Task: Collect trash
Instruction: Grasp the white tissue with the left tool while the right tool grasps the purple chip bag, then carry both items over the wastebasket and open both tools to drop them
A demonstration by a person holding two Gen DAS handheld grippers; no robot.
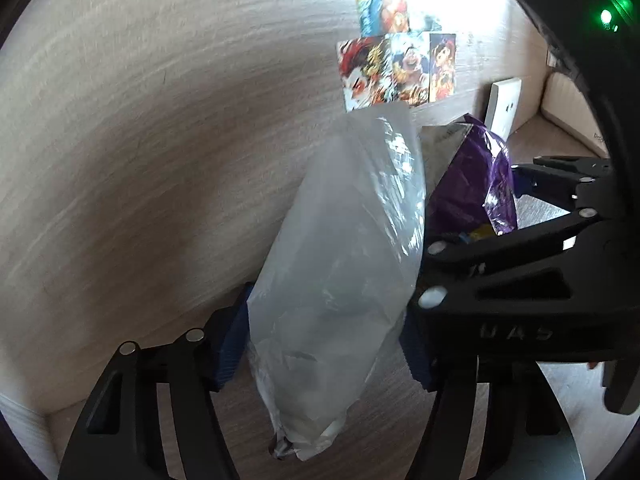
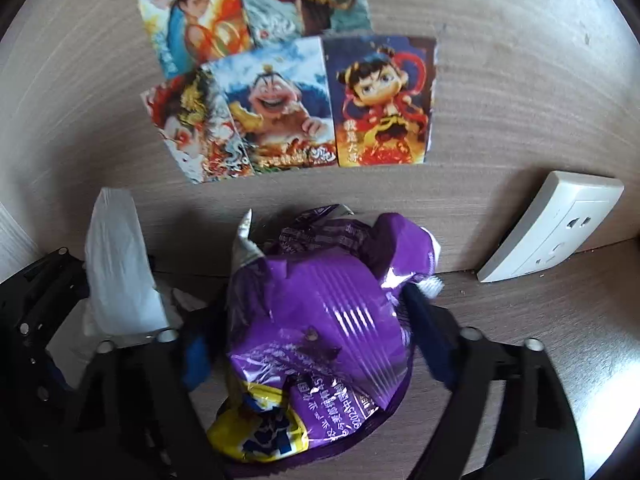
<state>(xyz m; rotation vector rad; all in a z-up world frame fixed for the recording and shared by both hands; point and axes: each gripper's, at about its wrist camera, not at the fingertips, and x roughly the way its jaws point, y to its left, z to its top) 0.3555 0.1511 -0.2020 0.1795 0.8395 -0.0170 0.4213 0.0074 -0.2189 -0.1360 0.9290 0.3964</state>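
Your left tongs (image 1: 324,344) straddle the crumpled translucent white plastic bag (image 1: 340,264), which stands on the pale wood-grain bench (image 1: 120,160) close to the wall at the far side. The blue ribbed pads (image 1: 234,344) sit hard against both flanks of the bag, and the plastic looks pinched between them — I read that as a grip.

Your right tongs (image 2: 316,344) are set around the crinkled purple foil snack wrapper with a yellow printed corner (image 2: 320,320), just right of the bag. The left pad touches the foil and the right finger presses into a fold, so this too looks like a hold, though a loose one on so puffy a thing.

The step in hand is the pick-up of both pieces at once. Next you would need to firm each grip and lift straight up, clear of the wall, without dragging the wrapper against the white wall socket (image 2: 556,232) to the right. The colourful cartoon picture cards (image 2: 288,108) stuck on the wall above are not litter — leave them alone. No bin shows in either view.
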